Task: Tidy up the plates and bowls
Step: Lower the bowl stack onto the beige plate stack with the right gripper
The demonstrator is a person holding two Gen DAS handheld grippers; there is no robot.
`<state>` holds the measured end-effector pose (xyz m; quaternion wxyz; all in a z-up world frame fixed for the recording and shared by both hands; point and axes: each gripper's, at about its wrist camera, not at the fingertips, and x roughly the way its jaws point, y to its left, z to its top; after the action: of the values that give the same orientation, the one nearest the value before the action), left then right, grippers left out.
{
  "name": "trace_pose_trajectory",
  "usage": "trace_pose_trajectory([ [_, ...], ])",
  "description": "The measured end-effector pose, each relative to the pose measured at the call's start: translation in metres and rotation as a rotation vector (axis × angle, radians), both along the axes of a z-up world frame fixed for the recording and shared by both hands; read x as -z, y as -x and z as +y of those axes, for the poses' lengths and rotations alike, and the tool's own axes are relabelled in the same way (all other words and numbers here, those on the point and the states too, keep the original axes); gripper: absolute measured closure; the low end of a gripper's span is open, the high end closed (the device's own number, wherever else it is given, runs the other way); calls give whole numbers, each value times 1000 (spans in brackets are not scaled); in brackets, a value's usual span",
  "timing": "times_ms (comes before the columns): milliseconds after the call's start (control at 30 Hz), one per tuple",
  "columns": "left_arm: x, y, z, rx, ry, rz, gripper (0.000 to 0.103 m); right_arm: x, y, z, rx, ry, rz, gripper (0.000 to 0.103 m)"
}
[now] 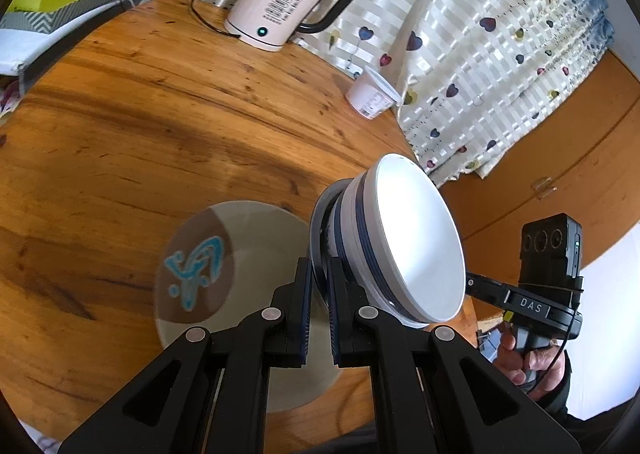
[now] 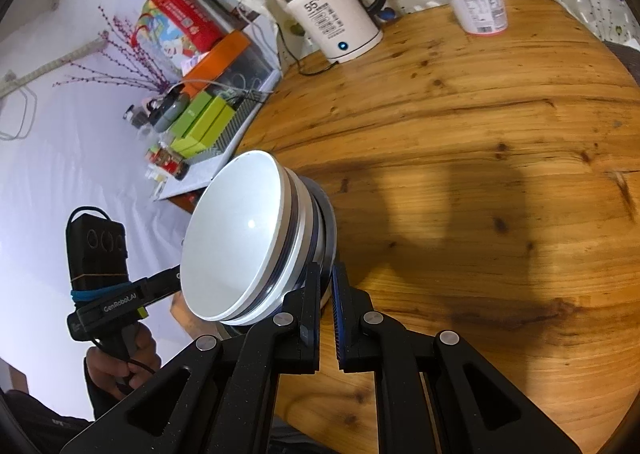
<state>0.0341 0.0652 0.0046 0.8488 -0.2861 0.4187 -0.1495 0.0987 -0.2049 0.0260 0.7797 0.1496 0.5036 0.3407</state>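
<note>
The stack of bowls [image 1: 400,242] hangs tipped on its side above the counter [image 1: 140,114], pinched from both ends: the left hand-held gripper [image 1: 318,274] is clamped on a dark-edged rim at the stack's base, and the right hand-held gripper [image 2: 326,278] is clamped on what looks like the same rim from the other side. The main risk is slippage — only a thin edge sits between each pair of pads, and the nested white bowls above it are not gripped at all, so further tilt could let them slide out of each other and drop. The stack's axis lies nearly level, with its open mouth turned away from the counter; in each view the mouth faces the opposite gripper. Just below and left of the left gripper lies a plate with a blue motif [image 1: 224,286] — blurred, but flat on the counter.
</note>
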Motion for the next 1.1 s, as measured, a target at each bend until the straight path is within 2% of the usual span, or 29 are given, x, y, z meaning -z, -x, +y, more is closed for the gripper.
trace_pose_trajectory([
  [600,11,18,35,-82,-6,30,97,9,-2,42,-77,10,30,96],
  [1100,15,23,43,-105,-11,48,97,14,-4,53,-100,16,44,96],
])
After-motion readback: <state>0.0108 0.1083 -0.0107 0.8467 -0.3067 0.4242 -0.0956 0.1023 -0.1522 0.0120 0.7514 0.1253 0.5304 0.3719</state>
